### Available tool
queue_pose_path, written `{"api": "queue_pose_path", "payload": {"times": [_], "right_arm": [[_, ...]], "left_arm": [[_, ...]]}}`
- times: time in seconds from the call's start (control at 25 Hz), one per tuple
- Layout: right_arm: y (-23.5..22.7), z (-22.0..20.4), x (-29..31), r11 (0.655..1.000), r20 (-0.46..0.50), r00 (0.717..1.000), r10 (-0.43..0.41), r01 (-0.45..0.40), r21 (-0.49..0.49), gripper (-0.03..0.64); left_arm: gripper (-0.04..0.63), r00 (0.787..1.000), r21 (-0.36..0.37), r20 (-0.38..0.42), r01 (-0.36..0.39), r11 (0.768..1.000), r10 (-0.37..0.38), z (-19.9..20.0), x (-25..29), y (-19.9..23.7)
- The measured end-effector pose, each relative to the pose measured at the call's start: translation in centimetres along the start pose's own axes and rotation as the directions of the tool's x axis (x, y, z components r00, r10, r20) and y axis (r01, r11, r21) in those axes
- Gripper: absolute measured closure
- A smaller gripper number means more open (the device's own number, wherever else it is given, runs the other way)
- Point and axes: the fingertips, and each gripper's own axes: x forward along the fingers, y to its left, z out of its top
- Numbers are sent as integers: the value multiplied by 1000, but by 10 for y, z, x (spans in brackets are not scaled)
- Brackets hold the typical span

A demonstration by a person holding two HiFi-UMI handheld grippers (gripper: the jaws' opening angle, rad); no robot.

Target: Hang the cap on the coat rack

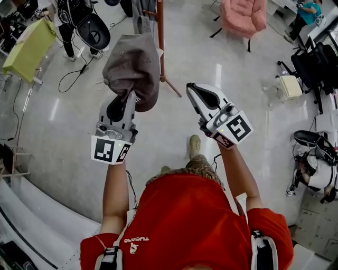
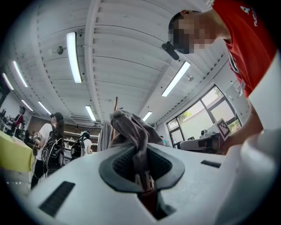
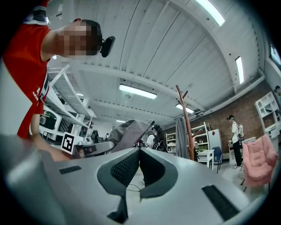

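Note:
A grey-brown cap (image 1: 132, 66) hangs up in front of me, pinched by a fold of its fabric in my left gripper (image 1: 130, 96), which is shut on it. In the left gripper view the cap's cloth (image 2: 131, 127) runs down between the closed jaws. My right gripper (image 1: 190, 87) is held up beside it, to the right and apart from the cap, shut with nothing in it. The coat rack (image 1: 160, 37), a red-brown wooden pole with pegs, stands just beyond the cap. From the right gripper view the cap (image 3: 129, 134) sits left of the coat rack (image 3: 186, 118).
A grey garment (image 1: 140, 16) hangs on the rack, whose legs (image 1: 171, 87) spread on the shiny floor. A pink armchair (image 1: 243, 16) stands far right, a yellow-green table (image 1: 29, 47) and a black chair (image 1: 95, 29) far left. Cables and equipment (image 1: 311, 68) lie at the sides. People stand in the background.

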Motion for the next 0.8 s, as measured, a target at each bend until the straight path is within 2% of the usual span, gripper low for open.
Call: {"api": "queue_pose_path", "payload": {"times": [0.28, 0.52, 0.64, 0.8], "right_arm": [[-72, -13, 24, 999, 12, 999, 49, -49, 15, 594], [-158, -20, 40, 994, 2, 995, 103, -103, 21, 594], [-197, -30, 41, 989, -15, 989, 144, -144, 27, 594], [-249, -38, 42, 980, -44, 979, 199, -197, 43, 594]], "left_arm": [[553, 998, 44, -45, -41, 998, 43, -32, 78, 20], [553, 989, 63, -67, -131, 989, 135, -68, 145, 43], [552, 977, 89, -77, -190, 978, 197, -89, 176, 49], [554, 949, 121, -98, -289, 950, 301, -113, 213, 60]]}}
